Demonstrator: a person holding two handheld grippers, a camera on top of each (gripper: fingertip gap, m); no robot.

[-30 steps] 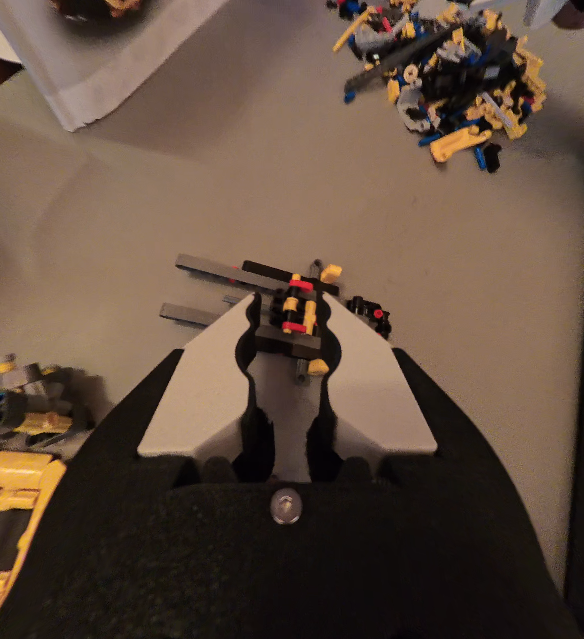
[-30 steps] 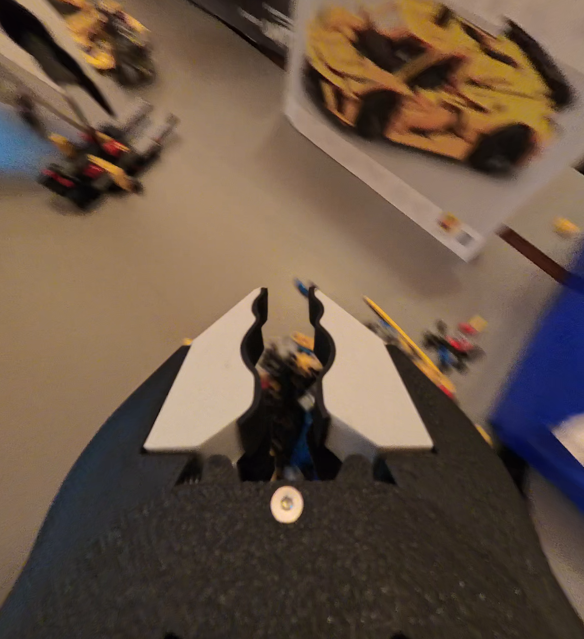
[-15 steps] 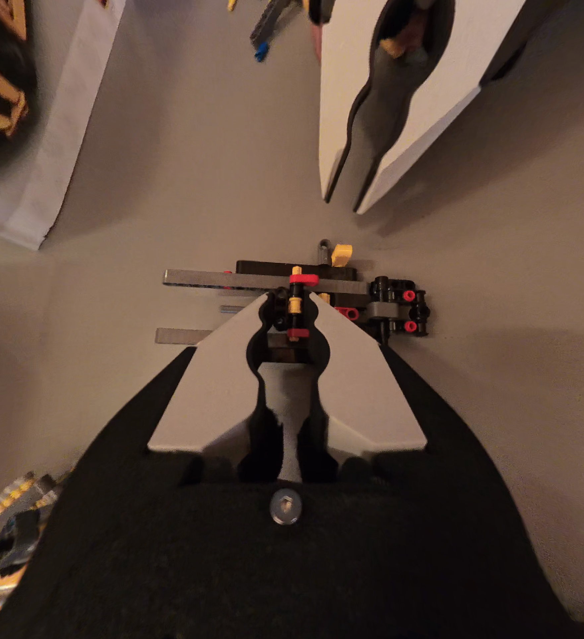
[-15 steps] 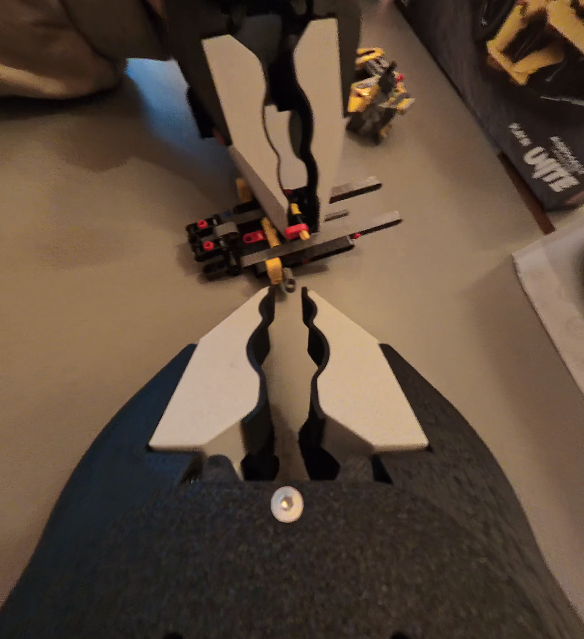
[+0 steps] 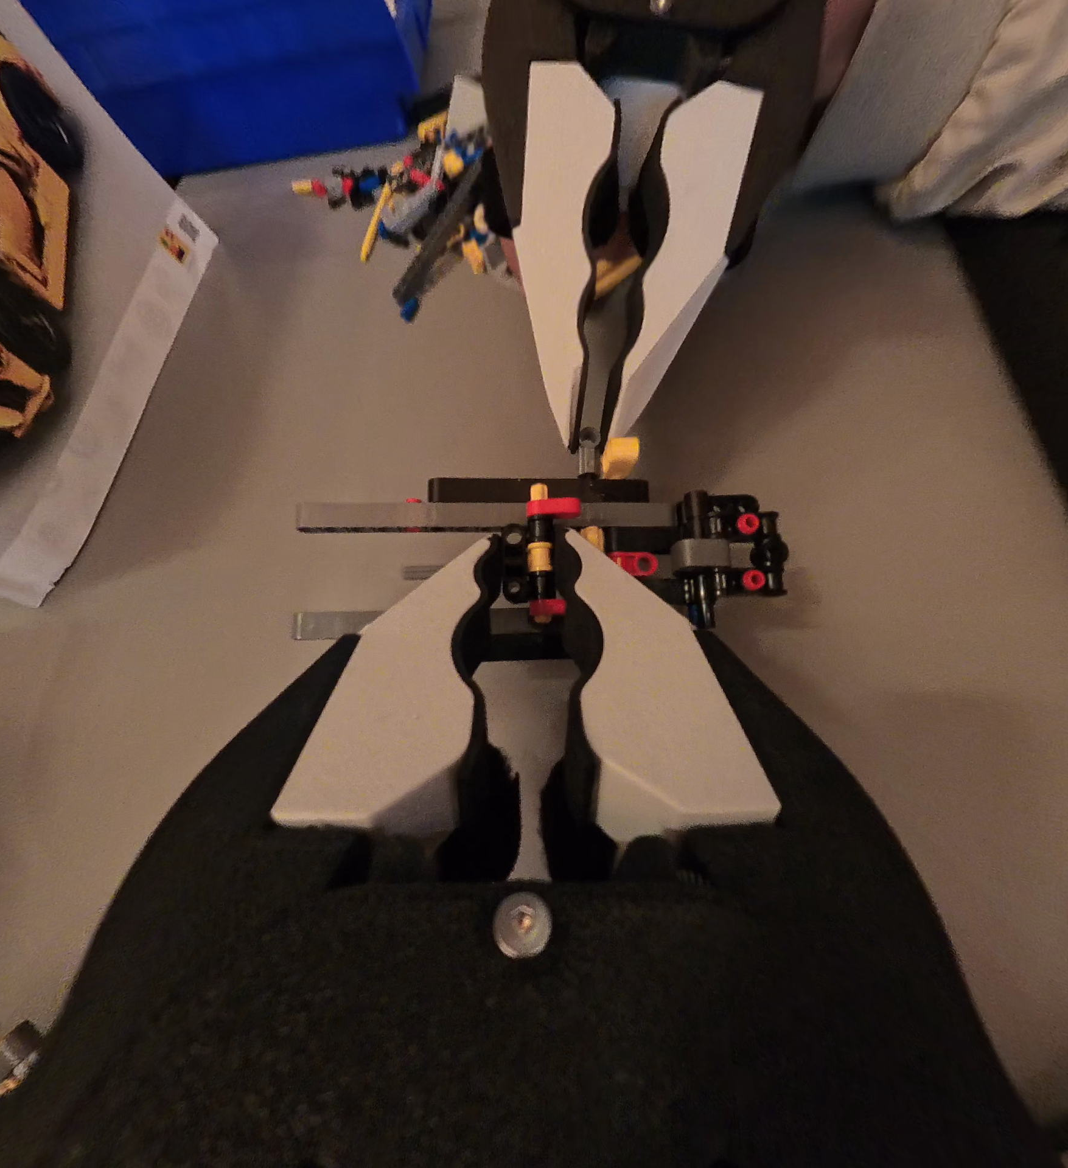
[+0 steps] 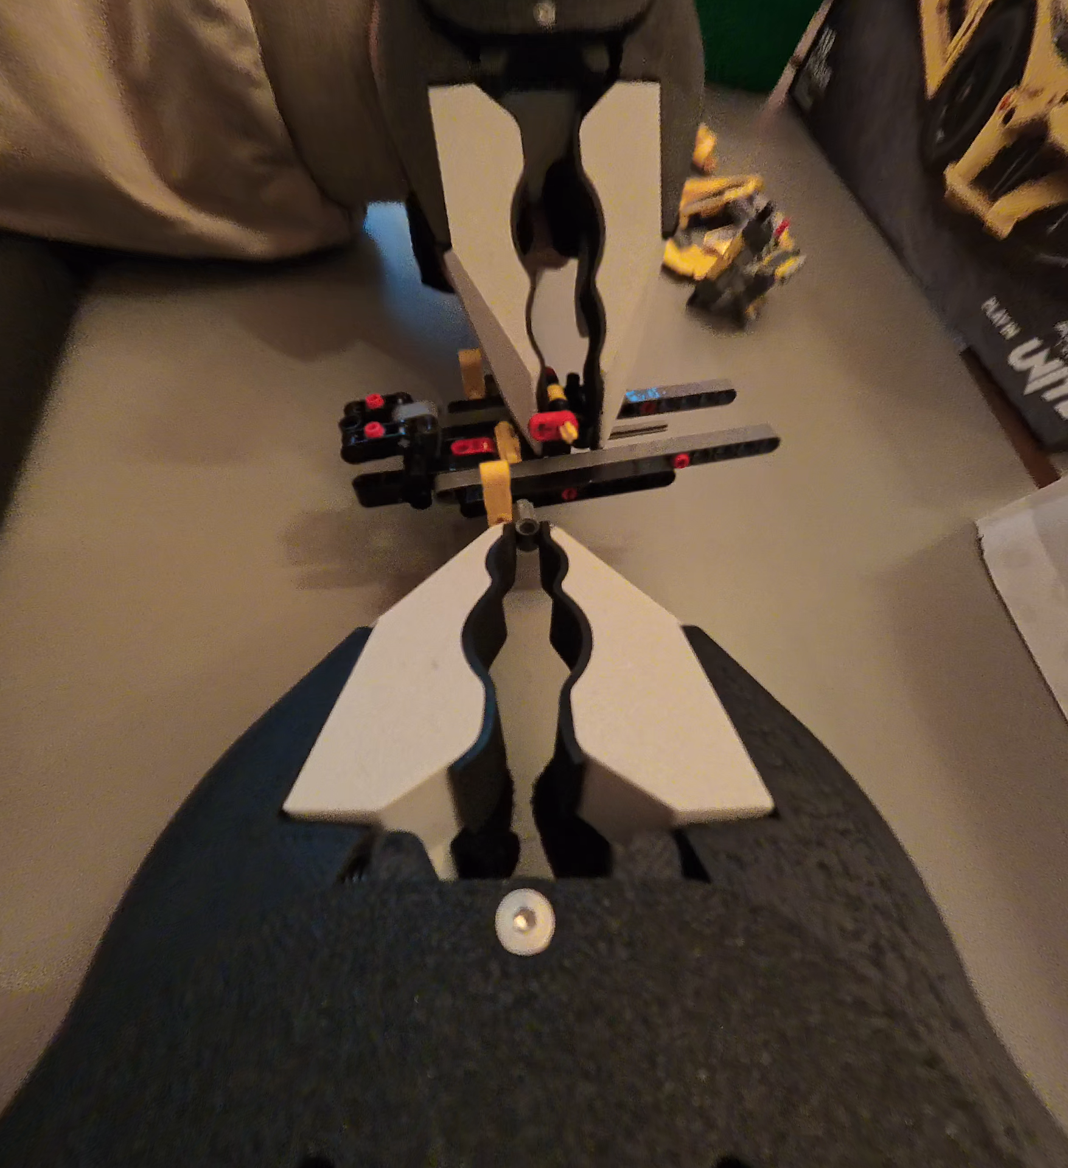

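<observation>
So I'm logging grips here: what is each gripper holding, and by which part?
Left gripper clamps the black-and-grey toy brick assembly at its upright black-and-yellow axle stack. Right gripper pinches its small grey pin.

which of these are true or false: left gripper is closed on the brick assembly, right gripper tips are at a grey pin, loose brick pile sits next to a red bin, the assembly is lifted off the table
1. The left gripper is closed on the brick assembly. True: its tips clamp the black, yellow and red axle stack.
2. The right gripper has its tips at a small grey pin. True.
3. The loose brick pile sits beside a red bin. False: the bin is blue.
4. The assembly is lifted off the table. False: it appears to rest on the table.
</observation>
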